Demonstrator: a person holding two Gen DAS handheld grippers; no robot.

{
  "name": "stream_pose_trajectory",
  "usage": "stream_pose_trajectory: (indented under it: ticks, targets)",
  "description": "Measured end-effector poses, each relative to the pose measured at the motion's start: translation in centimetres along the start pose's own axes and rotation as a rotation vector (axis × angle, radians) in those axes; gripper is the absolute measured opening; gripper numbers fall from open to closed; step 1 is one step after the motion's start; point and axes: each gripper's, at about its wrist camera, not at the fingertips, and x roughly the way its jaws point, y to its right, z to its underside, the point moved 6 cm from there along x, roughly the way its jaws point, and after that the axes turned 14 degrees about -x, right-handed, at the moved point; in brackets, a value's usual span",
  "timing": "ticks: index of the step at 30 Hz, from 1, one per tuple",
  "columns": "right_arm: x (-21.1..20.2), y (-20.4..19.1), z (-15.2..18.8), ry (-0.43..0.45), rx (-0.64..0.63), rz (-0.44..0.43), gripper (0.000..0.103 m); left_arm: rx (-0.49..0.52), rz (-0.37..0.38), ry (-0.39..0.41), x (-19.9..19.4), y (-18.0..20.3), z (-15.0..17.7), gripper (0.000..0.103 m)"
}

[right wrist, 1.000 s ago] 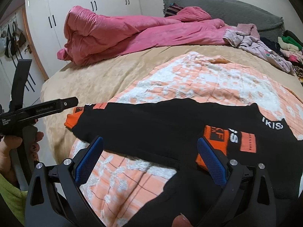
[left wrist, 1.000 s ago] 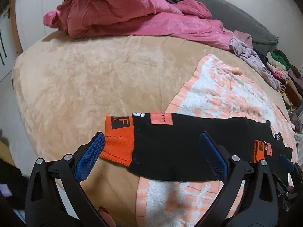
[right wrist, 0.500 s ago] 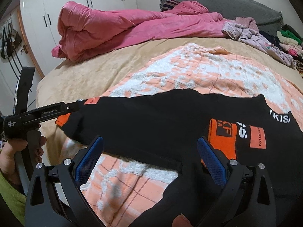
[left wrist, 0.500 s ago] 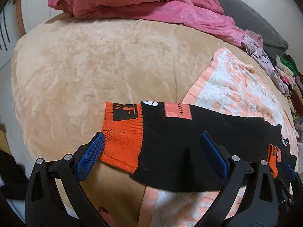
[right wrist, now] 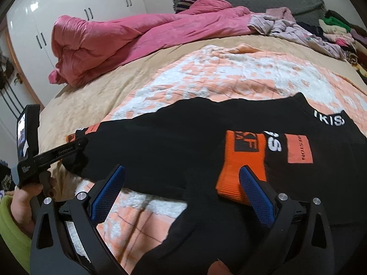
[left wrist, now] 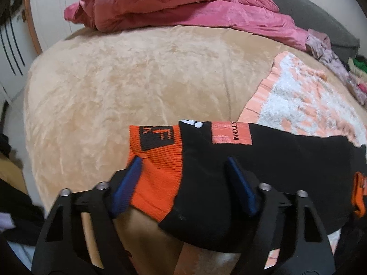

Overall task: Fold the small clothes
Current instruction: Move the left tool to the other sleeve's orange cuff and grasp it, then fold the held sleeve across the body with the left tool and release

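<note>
Beige bedspread [left wrist: 114, 87] open; pink duvet [left wrist: 183, 6] blocks far side.

Black garment [left wrist: 286, 171] runs past the right edge.

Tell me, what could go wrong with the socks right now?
1. The left gripper straddles the orange cuff of a black sock with its jaws partly open; closing there might pinch only one layer, or snag the beige bedspread underneath.
2. The right gripper is wide open near the other orange cuff, holding nothing, so lifting one end alone could drag the overlapping socks out of line.
</note>
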Motion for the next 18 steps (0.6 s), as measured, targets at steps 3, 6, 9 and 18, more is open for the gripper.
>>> stream_pose_trajectory:
  ticks: [3, 6, 9, 18]
  targets:
    - [-0.1, 0.6, 0.4, 0.0, 0.025, 0.004, 0.098, 0.032, -0.003, 0.01, -0.2, 0.5, 0.1, 0.042]
    - [-0.3, 1.1, 0.7, 0.001, 0.044, 0.006, 0.098, 0.041, 0.01, 0.014, -0.4, 0.8, 0.0, 0.026]
    - [-0.7, 1.8, 1.0, 0.004, 0.06, 0.015, 0.098, 0.022, 0.051, 0.002, -0.8, 0.9, -0.2, 0.016]
    - [-2.8, 4.4, 1.7, 0.031, 0.128, 0.047, 0.098, -0.024, 0.261, -0.012, -4.2, 3.0, -1.1, 0.007]
